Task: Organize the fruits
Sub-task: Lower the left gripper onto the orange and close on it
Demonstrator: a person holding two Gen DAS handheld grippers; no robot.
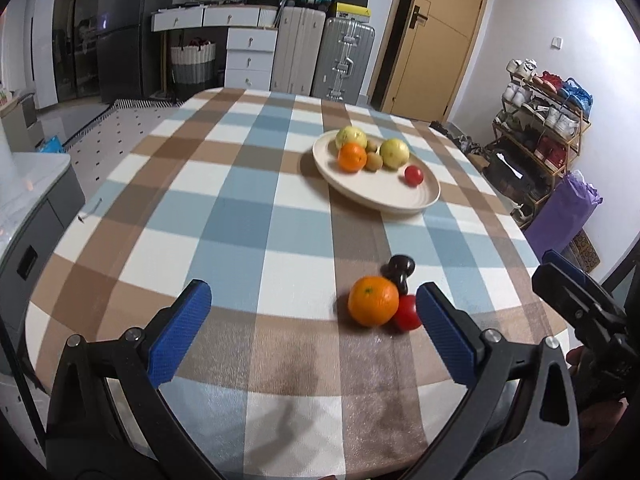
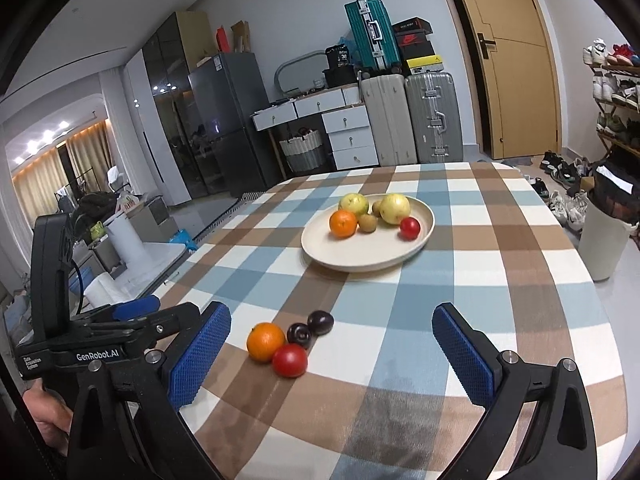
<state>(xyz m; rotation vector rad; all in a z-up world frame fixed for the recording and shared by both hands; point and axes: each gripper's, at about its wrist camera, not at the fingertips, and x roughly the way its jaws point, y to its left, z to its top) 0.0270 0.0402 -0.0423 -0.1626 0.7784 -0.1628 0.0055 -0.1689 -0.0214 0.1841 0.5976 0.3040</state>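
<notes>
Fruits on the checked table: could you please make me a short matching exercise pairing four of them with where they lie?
Things:
1. Plums
2. Kiwis
3. Plate
4. Hand-held gripper, right

Descriptions:
A. open, holding nothing
B. on the plate, between two yellow-green fruits
C. on the cloth beside the loose orange
D. cream, further back on the table

Pairs: 1-C, 2-B, 3-D, 4-A
</notes>
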